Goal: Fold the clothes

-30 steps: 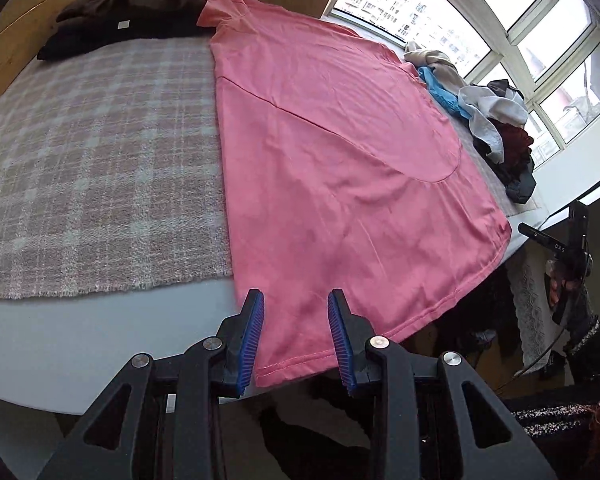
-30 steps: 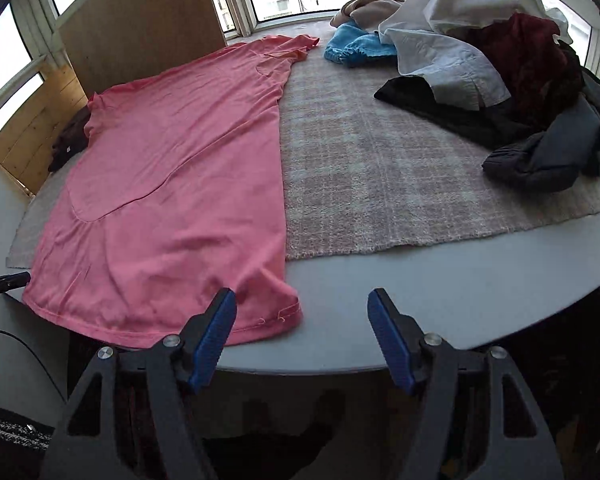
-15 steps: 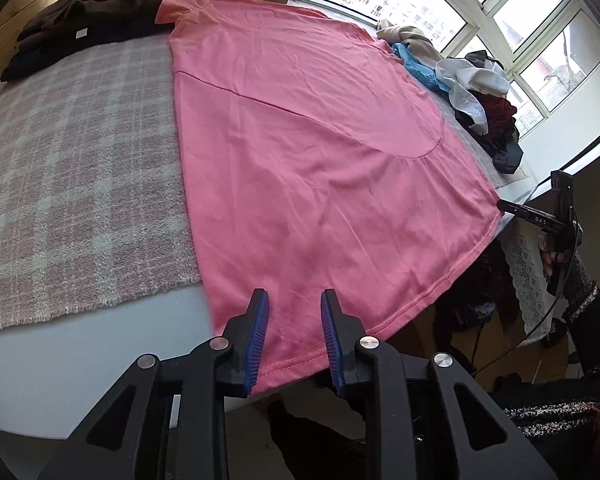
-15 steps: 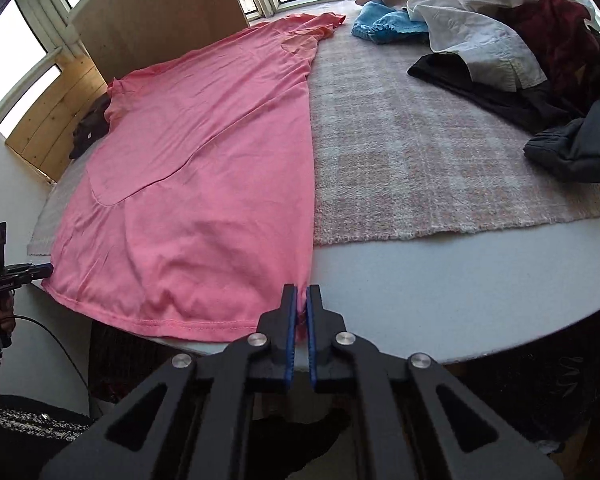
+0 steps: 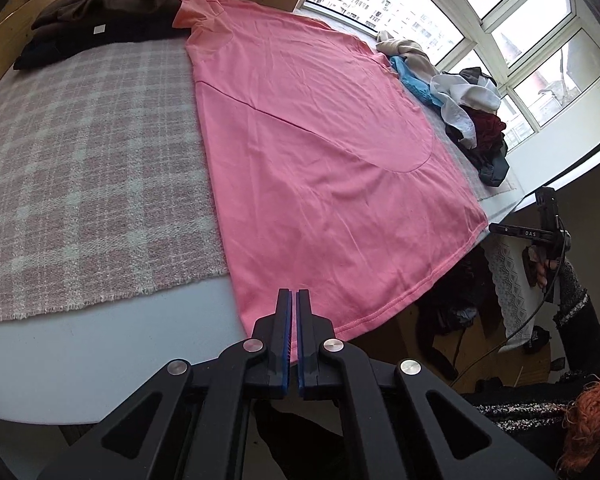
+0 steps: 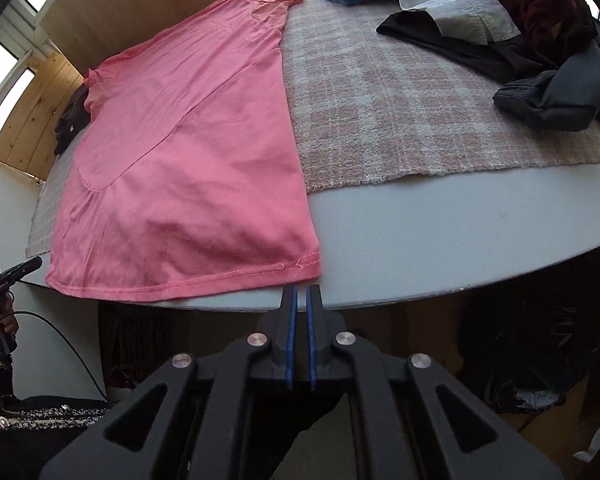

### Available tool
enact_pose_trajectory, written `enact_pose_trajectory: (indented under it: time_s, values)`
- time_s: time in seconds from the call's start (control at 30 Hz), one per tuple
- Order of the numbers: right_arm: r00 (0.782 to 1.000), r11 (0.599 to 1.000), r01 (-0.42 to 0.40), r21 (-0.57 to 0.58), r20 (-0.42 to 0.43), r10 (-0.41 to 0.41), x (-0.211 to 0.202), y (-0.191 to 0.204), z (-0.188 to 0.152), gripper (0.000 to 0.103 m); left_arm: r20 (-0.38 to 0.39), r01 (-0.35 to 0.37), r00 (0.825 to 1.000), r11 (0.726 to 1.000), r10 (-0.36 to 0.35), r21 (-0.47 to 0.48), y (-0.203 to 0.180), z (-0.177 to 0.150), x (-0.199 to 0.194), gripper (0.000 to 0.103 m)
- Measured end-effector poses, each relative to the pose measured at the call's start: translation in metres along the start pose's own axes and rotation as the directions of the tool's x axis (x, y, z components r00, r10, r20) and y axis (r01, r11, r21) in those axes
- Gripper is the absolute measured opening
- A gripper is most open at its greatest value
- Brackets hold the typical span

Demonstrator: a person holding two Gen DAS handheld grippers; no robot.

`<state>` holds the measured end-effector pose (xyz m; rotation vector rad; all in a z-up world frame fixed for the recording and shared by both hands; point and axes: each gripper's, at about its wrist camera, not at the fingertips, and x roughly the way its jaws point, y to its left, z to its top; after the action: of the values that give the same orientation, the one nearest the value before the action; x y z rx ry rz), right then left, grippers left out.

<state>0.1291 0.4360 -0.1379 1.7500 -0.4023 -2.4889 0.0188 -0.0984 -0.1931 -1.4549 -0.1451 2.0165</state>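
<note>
White round table (image 6: 440, 236) carrying plaid blanket (image 6: 400, 104) under bright windows. Left gripper (image 5: 293, 300) pinching hem of pink shirt (image 5: 308, 152) at near edge, pads pressed together. Right gripper (image 6: 300, 294) sitting closed just short of shirt's other hem corner, gripping nothing visible. Shirt lying flat across blanket, hem overhanging table. Clothes pile (image 6: 520, 20) resting beyond.

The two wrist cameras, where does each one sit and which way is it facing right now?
Left wrist: on the left gripper at the table's near edge, looking up the pink shirt; its closed fingers show, pinching the hem.
Right wrist: on the right gripper, facing the shirt's other hem corner and the plaid cloth; fingers nearly closed, short of the hem.
Shared: shirt, plaid cloth, clothes pile.
</note>
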Motion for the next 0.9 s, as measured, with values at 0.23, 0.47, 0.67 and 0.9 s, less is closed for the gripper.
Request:
enact_pose_trajectory:
  time_s: [0.23, 0.47, 0.67, 0.9]
  values:
    - [0.91, 0.996, 0.024, -0.089, 0.415, 0.015, -0.113, 0.057, 0.04, 0.007, 0.056, -0.004, 0.998, 1.0, 0.004, 0.008, -0.009, 0.003, -0.012, 0.022]
    - [0.649, 0.95, -0.07, -0.304, 0.71, 0.275, -0.174, 0.146, 0.108, 0.1, 0.252, -0.033, 0.967, 0.999, 0.022, 0.036, -0.002, 0.017, -0.082, 0.036]
    - [0.762, 0.822, -0.01, -0.569, 0.528, 0.375, -0.104, 0.274, 0.213, 0.099, 0.201, -0.049, 0.978, 0.998, 0.055, -0.039, 0.007, 0.002, -0.048, 0.036]
    - [0.894, 0.679, 0.041, -0.733, 0.33, 0.302, 0.035, 0.412, 0.313, 0.09, 0.199, -0.085, 0.973, 0.984, 0.116, -0.158, -0.002, -0.026, -0.026, 0.035]
